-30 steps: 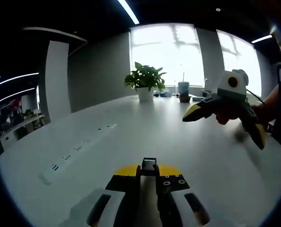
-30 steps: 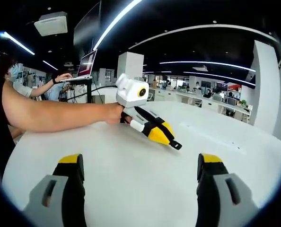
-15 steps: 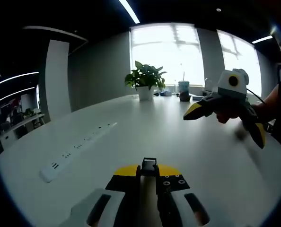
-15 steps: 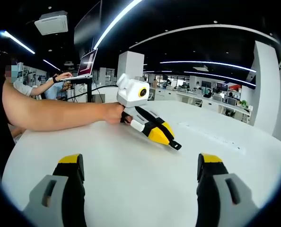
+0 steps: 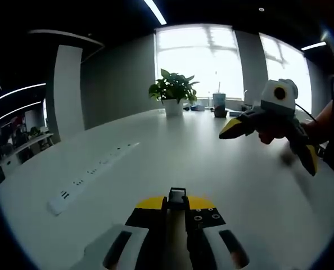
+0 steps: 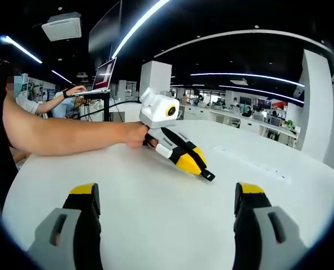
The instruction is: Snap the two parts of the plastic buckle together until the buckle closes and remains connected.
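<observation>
Left tool (image 5: 177, 203) clamped tight on a small black buckle part (image 5: 177, 195) at the tips, low over the white desk (image 5: 156, 152). Right tool (image 6: 166, 194) spread wide, holding nothing, also seen from the left gripper view (image 5: 268, 140). Second buckle part not located. Likely light, stiff, slick plastic; best gripped on the flat body, leaving the mating end free. Power strip (image 5: 91, 171) and potted plant (image 5: 171, 93) well apart.
</observation>
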A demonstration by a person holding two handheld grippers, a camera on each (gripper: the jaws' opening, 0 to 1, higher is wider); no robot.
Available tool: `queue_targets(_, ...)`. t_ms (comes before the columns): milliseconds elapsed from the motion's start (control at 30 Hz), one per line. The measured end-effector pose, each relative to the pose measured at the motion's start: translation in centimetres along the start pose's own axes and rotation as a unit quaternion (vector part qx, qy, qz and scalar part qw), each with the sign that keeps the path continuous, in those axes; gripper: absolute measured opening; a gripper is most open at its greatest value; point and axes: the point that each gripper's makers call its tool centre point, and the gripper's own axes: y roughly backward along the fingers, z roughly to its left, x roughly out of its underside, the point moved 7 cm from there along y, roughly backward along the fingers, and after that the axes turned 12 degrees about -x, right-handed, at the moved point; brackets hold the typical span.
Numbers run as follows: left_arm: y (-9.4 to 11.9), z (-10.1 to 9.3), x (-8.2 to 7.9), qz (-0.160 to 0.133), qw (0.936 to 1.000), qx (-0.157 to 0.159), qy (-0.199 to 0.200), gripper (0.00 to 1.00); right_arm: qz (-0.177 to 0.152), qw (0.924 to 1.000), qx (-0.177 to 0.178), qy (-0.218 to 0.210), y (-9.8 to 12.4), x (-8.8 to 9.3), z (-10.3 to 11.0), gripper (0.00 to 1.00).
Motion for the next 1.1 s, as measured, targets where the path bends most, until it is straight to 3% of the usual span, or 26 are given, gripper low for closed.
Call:
queue_targets(767,-0.1,-0.26,0.3,0.012,0.9999,0.006,-0.01,0.1,0.005,1.0,0.0,0.005,0.21,0.06,0.74,1.0)
queue_targets(1100,-0.15,-0.16,0.57,0.022,0.9997,0.006,-0.009,0.1,0.009,0.9999,0.006,0.001,0.13,0.16,-0.13,1.0)
